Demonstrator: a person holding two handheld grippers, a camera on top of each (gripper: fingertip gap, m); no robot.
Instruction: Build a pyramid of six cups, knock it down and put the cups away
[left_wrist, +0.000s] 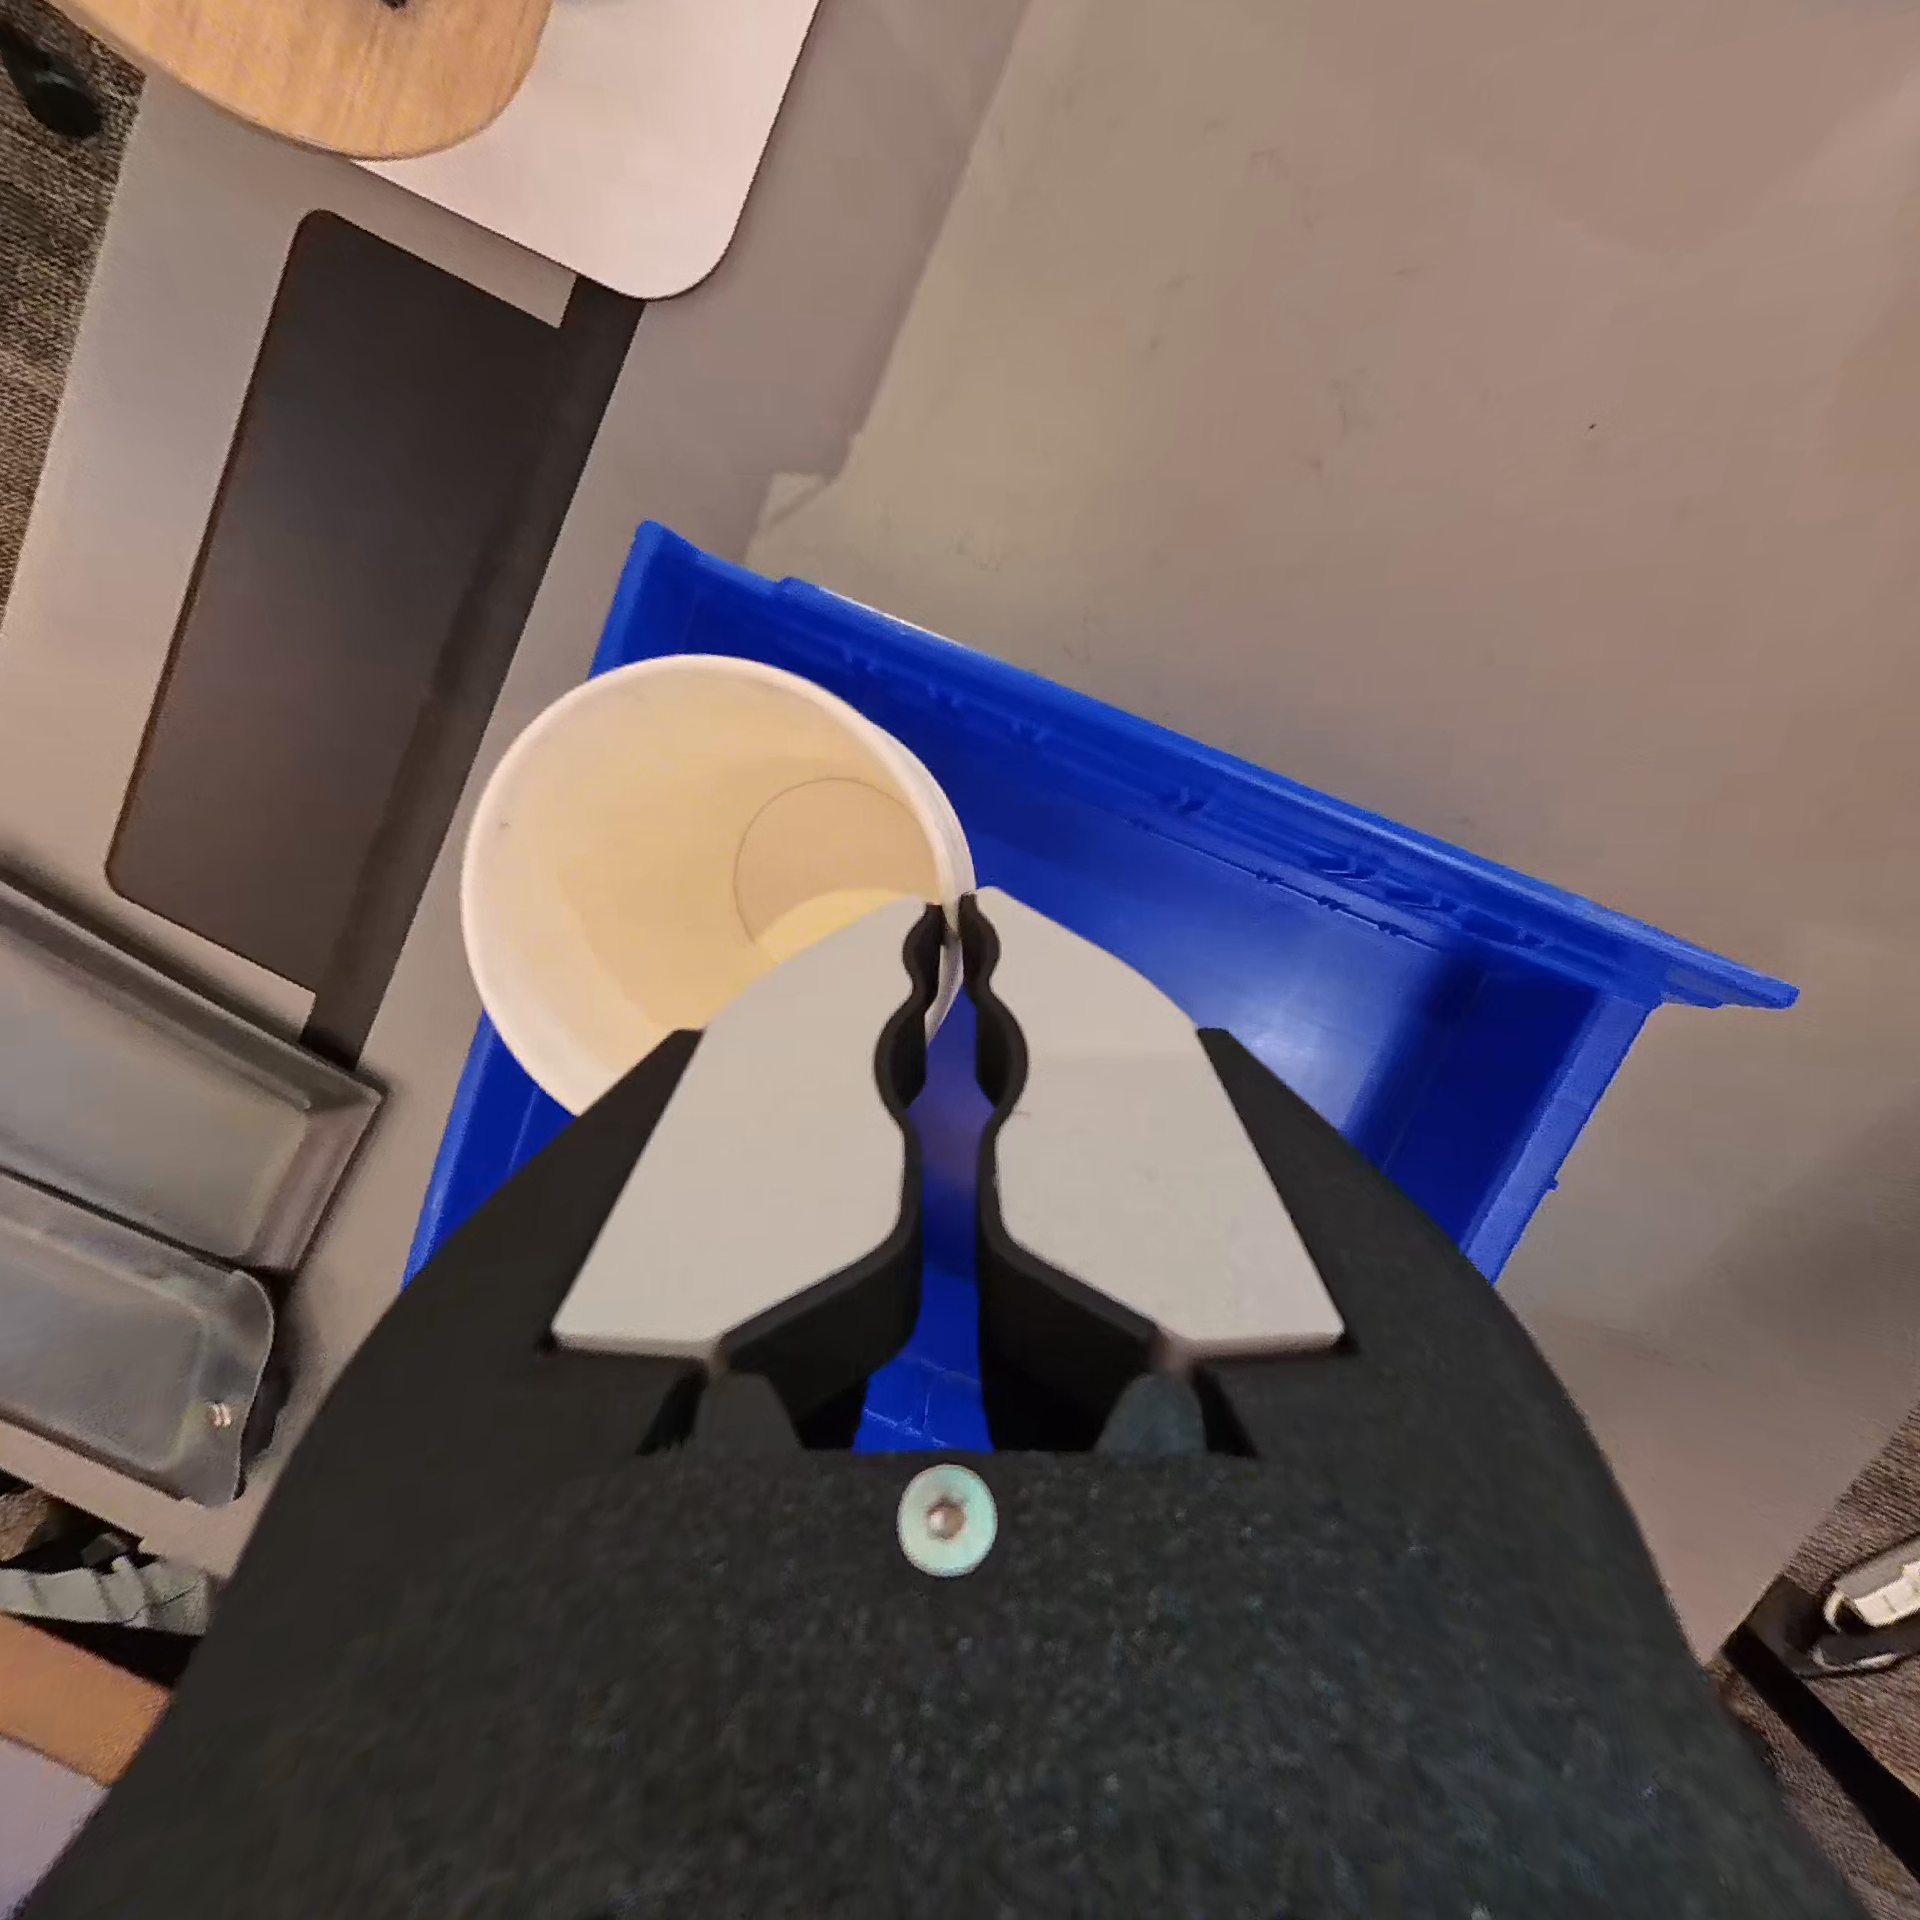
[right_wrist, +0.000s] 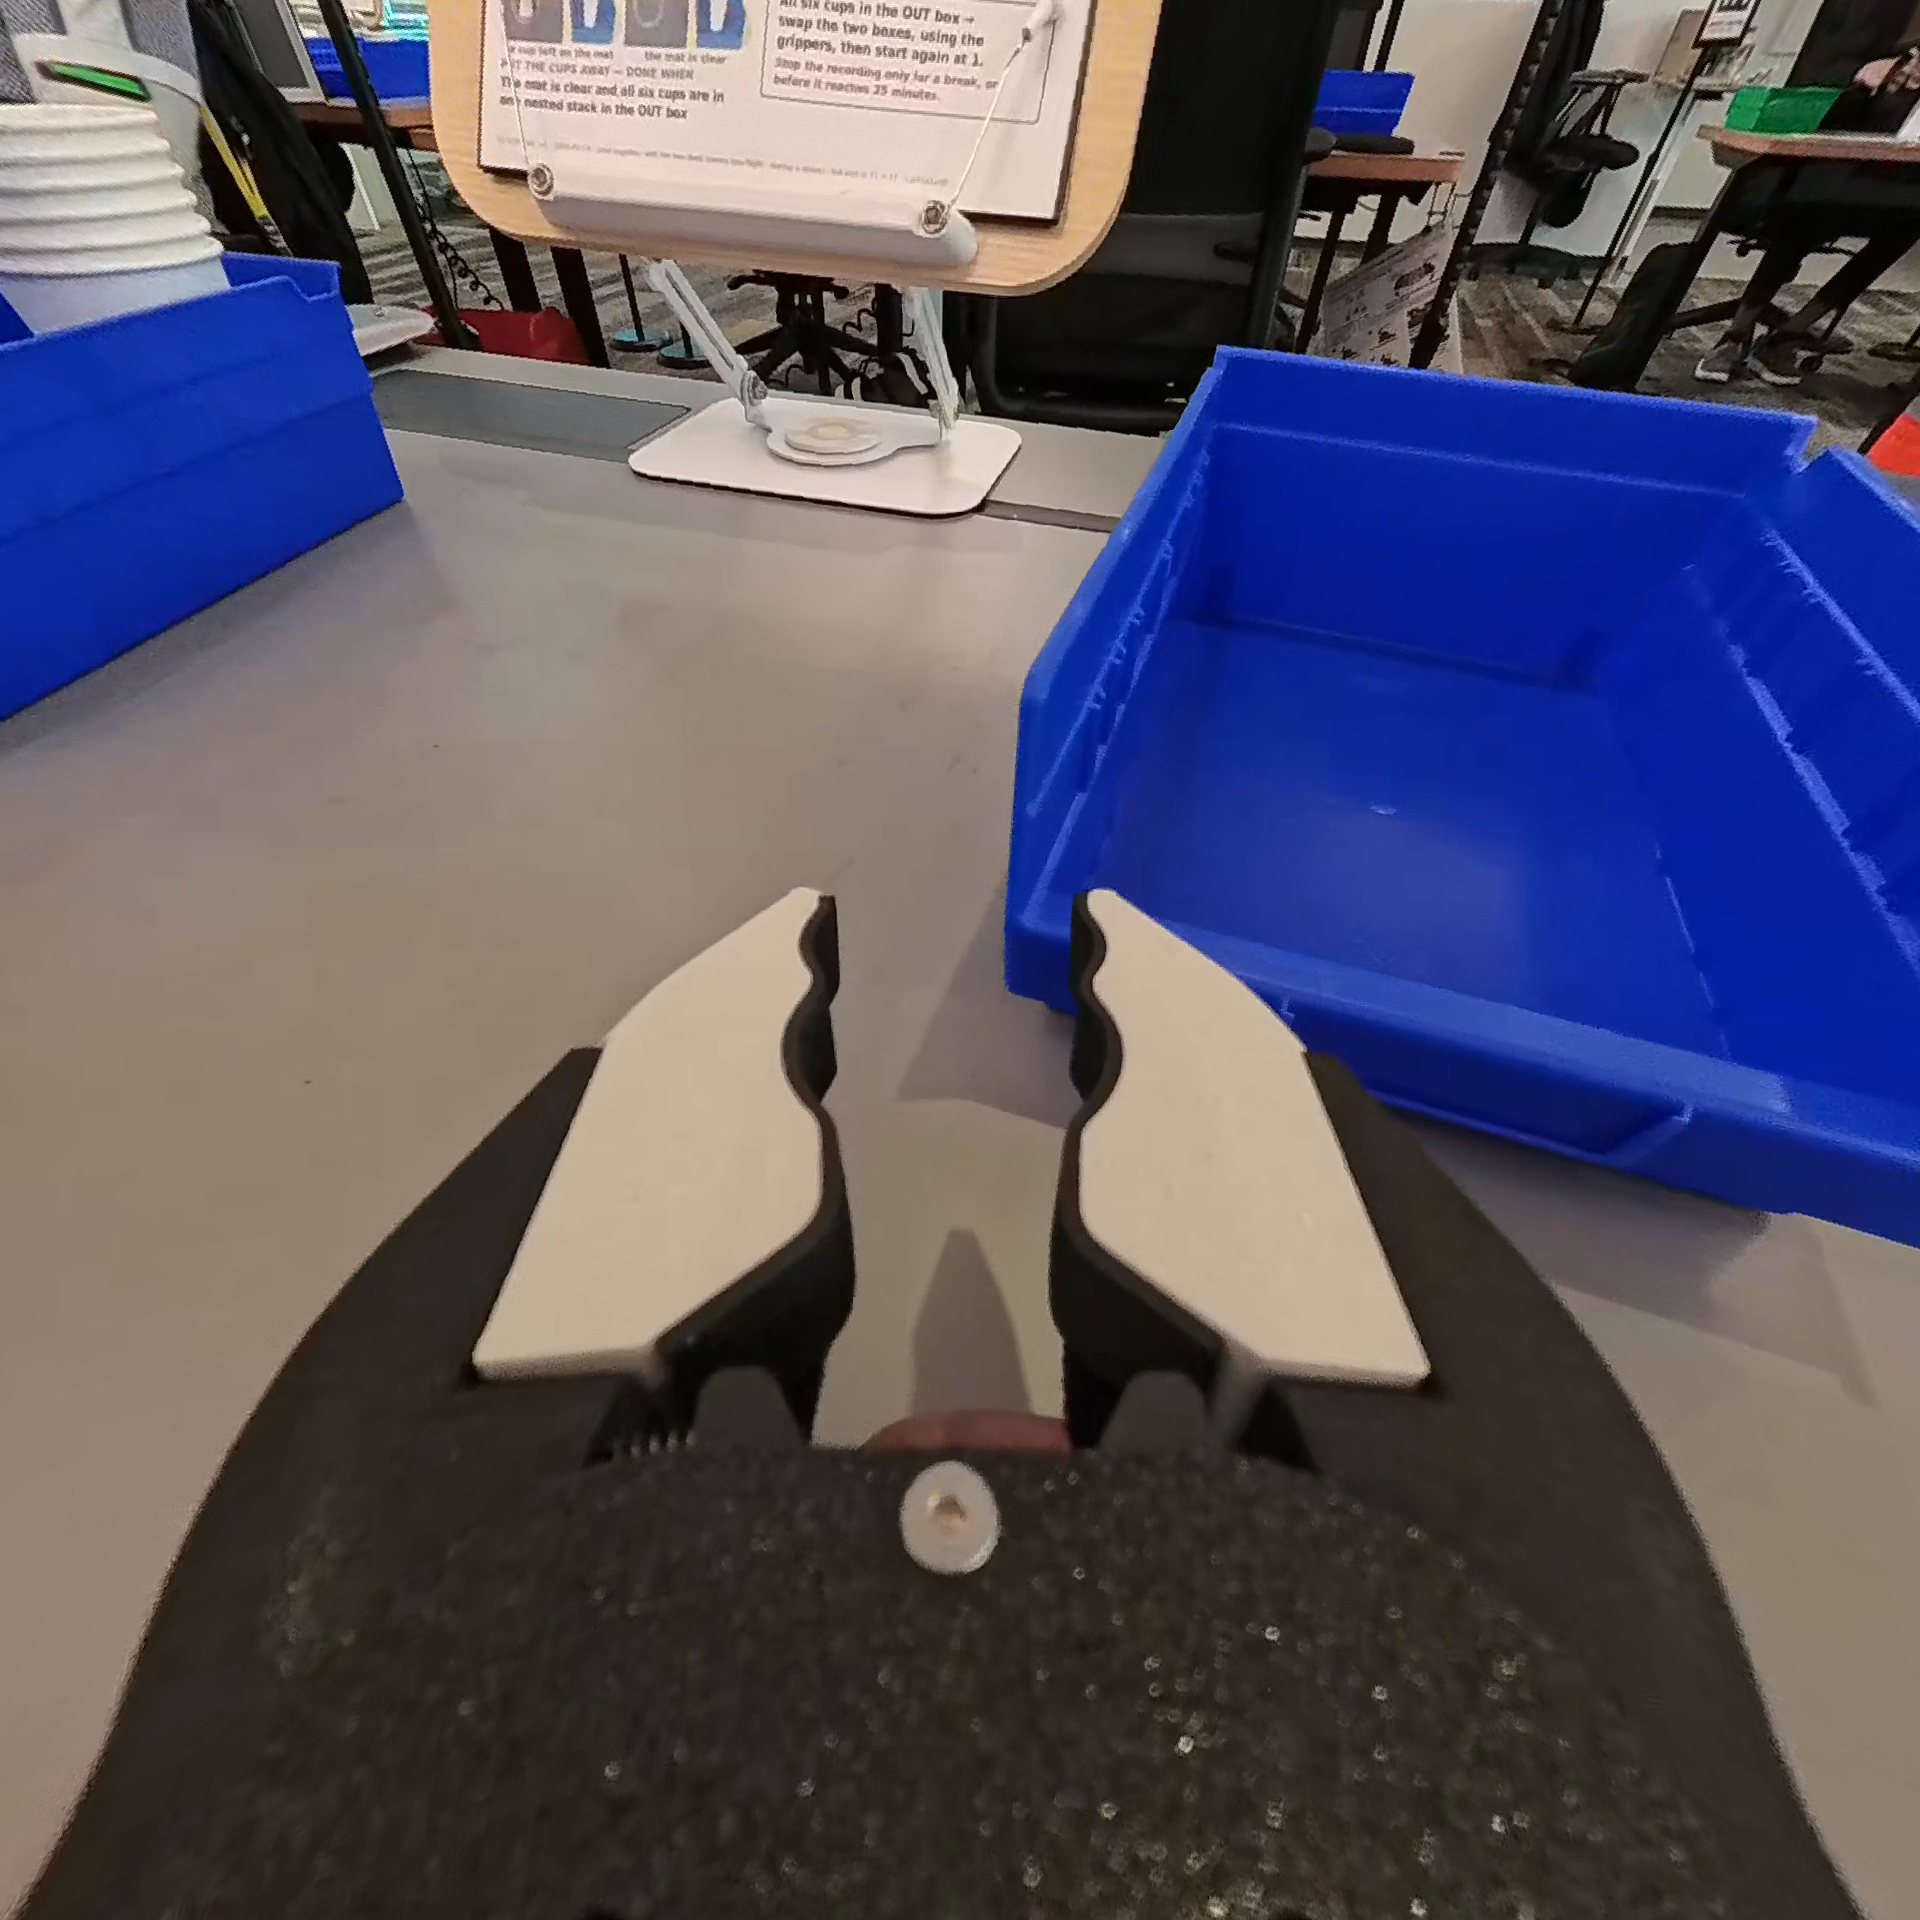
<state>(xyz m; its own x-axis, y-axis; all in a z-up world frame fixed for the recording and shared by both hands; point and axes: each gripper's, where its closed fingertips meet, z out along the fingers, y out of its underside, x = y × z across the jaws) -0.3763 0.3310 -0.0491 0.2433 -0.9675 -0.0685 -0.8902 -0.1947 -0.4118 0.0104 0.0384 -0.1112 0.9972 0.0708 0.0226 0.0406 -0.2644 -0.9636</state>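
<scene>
In the left wrist view my left gripper (left_wrist: 954, 914) is shut on the rim wall of a white paper cup (left_wrist: 665, 883), one pad inside and one outside. The cup hangs tilted over a blue bin (left_wrist: 1299, 935), its open mouth facing the camera. In the right wrist view my right gripper (right_wrist: 954, 914) is open with nothing between its pads, low over the grey table (right_wrist: 468, 779). An open blue bin (right_wrist: 1455, 790) with nothing in it stands just to its right. A stack of white cups (right_wrist: 94, 208) rises from another blue bin (right_wrist: 177, 436) at the far left.
A wooden-edged instruction board on a white stand (right_wrist: 821, 447) stands at the table's far edge. A dark mat (left_wrist: 343, 582) and grey trays (left_wrist: 135, 1226) lie to the left in the left wrist view. Chairs and desks stand beyond the table.
</scene>
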